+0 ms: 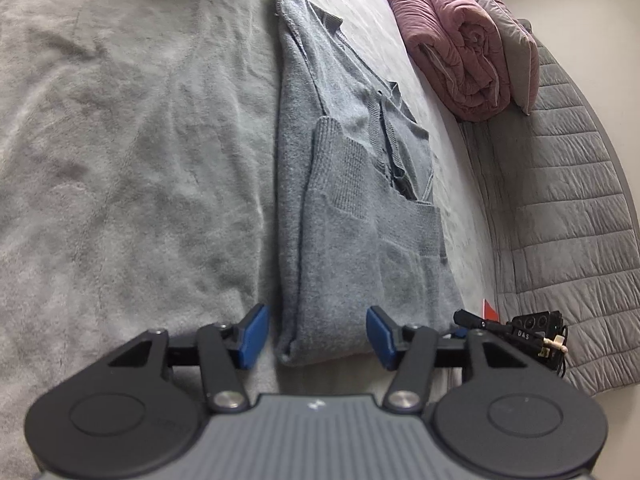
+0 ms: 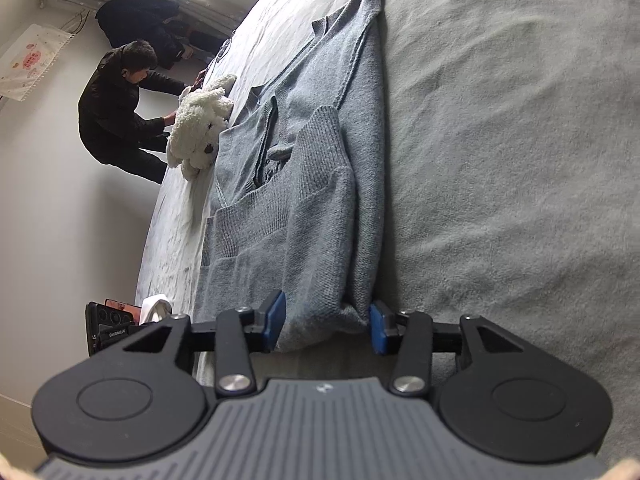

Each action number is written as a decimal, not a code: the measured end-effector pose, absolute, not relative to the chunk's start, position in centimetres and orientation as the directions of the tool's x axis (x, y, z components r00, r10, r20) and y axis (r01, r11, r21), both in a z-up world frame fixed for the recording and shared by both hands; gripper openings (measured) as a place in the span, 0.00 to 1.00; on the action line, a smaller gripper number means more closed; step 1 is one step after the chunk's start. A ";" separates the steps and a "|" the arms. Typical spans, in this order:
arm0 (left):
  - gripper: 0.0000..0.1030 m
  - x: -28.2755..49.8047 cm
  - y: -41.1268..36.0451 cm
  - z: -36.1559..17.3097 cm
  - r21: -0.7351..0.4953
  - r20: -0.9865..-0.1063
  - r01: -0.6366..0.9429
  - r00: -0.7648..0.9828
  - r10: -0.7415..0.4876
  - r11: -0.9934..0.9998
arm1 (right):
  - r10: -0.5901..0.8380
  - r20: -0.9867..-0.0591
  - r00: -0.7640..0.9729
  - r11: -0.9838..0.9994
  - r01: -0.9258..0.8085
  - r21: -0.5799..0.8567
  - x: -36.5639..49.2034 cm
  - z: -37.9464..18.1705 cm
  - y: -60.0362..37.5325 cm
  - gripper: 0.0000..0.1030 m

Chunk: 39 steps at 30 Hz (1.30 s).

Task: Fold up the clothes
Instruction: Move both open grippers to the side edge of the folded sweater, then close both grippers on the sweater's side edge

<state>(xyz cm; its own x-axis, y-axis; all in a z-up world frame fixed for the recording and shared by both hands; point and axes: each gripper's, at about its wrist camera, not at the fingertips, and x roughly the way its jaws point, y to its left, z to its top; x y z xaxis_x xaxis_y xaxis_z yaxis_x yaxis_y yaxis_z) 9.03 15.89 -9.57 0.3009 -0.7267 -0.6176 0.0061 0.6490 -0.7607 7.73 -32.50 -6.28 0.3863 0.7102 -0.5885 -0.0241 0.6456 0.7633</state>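
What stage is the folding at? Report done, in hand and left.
Done: the grey sweater lies as a long narrow strip on the bed, sides and sleeve folded in.
In hand: nothing gripped yet. The left gripper and right gripper both sit at its near end, jaws open around the edge.
Left: probably closing on that end and folding the strip crosswise.

bed (image 1: pixel 120 140): grey fleece cover | headboard (image 1: pixel 568 216): quilted grey | wall (image 2: pixel 60 208): pale (daylit)
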 end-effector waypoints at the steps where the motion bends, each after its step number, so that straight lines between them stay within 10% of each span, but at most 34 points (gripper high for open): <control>1: 0.54 9.1 16.0 -9.5 -0.759 -0.621 -0.001 0.299 -0.725 0.651 | 0.701 -0.598 0.388 0.655 -0.019 0.755 7.8 -6.0 -32.7 0.46; 20: 0.71 10.2 13.5 -10.6 -0.809 -0.556 0.040 0.272 -0.786 0.586 | 0.743 -0.554 0.375 0.584 0.041 0.811 9.3 -7.9 -32.8 0.47; 23: 0.60 9.8 13.2 -10.3 -0.794 -0.569 0.051 0.291 -0.769 0.606 | 0.746 -0.548 0.378 0.584 0.023 0.811 9.4 -7.8 -32.1 0.46; 26: 0.17 9.4 13.5 -9.9 -0.785 -0.580 0.033 0.313 -0.752 0.619 | 0.744 -0.541 0.392 0.591 -0.008 0.807 9.4 -7.9 -31.4 0.23; 39: 0.10 7.4 14.7 -7.8 -0.761 -0.606 -0.011 0.366 -0.706 0.648 | 0.740 -0.472 0.480 0.548 -0.023 0.836 6.1 -5.0 -32.3 0.19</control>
<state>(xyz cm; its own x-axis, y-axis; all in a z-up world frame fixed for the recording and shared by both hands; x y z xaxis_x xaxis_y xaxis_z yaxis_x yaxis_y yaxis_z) 7.42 14.70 -7.79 0.3656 -0.7062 -0.6063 -0.0110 0.6481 -0.7615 6.05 -32.28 -4.99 0.4800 0.7397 -0.4716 -0.0228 0.5479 0.8362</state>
